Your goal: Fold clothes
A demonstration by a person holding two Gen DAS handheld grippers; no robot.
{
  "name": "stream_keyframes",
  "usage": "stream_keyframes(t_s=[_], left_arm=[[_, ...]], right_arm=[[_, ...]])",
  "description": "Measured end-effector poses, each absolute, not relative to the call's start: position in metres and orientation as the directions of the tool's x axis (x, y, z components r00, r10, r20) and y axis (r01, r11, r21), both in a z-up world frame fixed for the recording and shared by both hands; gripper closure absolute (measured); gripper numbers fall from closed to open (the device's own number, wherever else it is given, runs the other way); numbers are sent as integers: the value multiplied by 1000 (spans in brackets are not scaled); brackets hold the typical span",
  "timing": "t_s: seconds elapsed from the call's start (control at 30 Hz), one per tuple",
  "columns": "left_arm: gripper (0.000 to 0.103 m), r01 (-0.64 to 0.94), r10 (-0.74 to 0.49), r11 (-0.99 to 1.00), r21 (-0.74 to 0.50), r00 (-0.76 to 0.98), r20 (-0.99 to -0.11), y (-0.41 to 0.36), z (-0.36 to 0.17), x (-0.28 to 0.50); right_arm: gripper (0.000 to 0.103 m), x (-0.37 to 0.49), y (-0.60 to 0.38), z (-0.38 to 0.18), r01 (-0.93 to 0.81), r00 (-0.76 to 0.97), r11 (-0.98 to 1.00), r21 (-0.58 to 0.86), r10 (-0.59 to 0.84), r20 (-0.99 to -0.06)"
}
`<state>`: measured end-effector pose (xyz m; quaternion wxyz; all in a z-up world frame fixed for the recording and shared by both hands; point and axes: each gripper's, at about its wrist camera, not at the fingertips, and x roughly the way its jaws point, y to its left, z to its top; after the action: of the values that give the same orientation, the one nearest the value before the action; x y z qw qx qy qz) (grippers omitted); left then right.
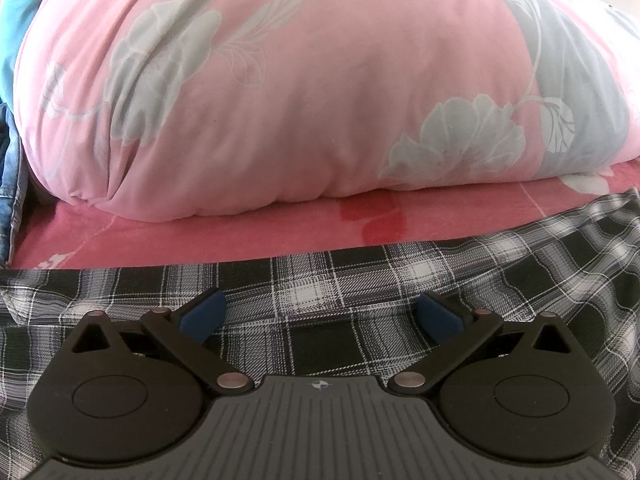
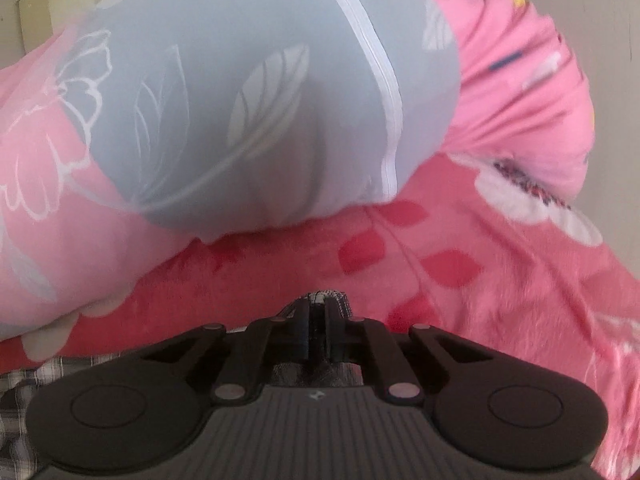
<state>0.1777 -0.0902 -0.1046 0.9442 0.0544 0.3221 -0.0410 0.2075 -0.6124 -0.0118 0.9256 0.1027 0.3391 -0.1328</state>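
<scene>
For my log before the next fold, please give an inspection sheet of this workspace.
Surface: red floral blanket, soft.
Job's things: plaid shirt spread flat on the blanket.
Clutter: pink duvet bundled behind the shirt; denim at the left edge.
Tongs: left tongs open over the shirt; right tongs shut on a plaid edge.
Cables: nothing seen.
Surroundings: pale wall at right.

Shirt (image 1: 360, 280) before quilt (image 1: 280, 100), on bedsheet (image 1: 240, 228)

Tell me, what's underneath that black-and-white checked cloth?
The plaid garment lies on a pink blanket with red leaf prints, seen past its far edge. Whatever is beneath the garment's middle is covered.
</scene>
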Motion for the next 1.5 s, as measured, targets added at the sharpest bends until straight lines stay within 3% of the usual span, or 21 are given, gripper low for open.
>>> stream_keyframes(t_s=[0.33, 0.37, 0.47, 0.73, 0.93, 1.07, 1.3, 1.33, 1.37, 1.4, 1.5], left_arm=[[0, 111, -38, 990, 82, 788, -615, -90, -107, 180], [0, 111, -39, 991, 80, 786, -617, -90, -107, 180], [0, 112, -41, 991, 77, 786, -617, -88, -107, 181], [0, 125, -52, 990, 70, 766, -641, -83, -103, 187], [0, 155, -63, 984, 89, 766, -640, -82, -79, 180], [0, 167, -85, 983, 74, 776, -625, -74, -62, 153], [0, 99, -54, 994, 39, 781, -622, -28, -56, 105], [0, 87, -45, 995, 37, 779, -625, -21, -56, 100], [0, 75, -35, 997, 37, 777, -628, -15, -56, 95], [0, 62, -26, 997, 36, 775, -631, -8, -56, 90], [0, 42, -7, 998, 39, 773, -634, 10, -52, 78]], right_arm=[[93, 243, -624, -50, 361, 690, 924, 124, -175, -702], [81, 241, -627, -51, 378, 689, 916, 133, -183, -701], [56, 218, -640, -38, 440, 710, 879, 181, -217, -670], [55, 76, -669, 15, 530, 769, 732, 428, -201, -607], [55, 11, -638, 3, 492, 796, 660, 568, -77, -600], [56, 5, -628, -18, 487, 811, 564, 667, -7, -586], [64, 19, -633, -47, 533, 796, 474, 701, 0, -605], [73, 19, -633, -50, 535, 798, 466, 705, -4, -602], [91, 18, -633, -52, 536, 800, 458, 709, -8, -600], [98, 17, -634, -55, 538, 802, 450, 713, -12, -597], [101, 12, -634, -57, 532, 816, 434, 727, -32, -578]])
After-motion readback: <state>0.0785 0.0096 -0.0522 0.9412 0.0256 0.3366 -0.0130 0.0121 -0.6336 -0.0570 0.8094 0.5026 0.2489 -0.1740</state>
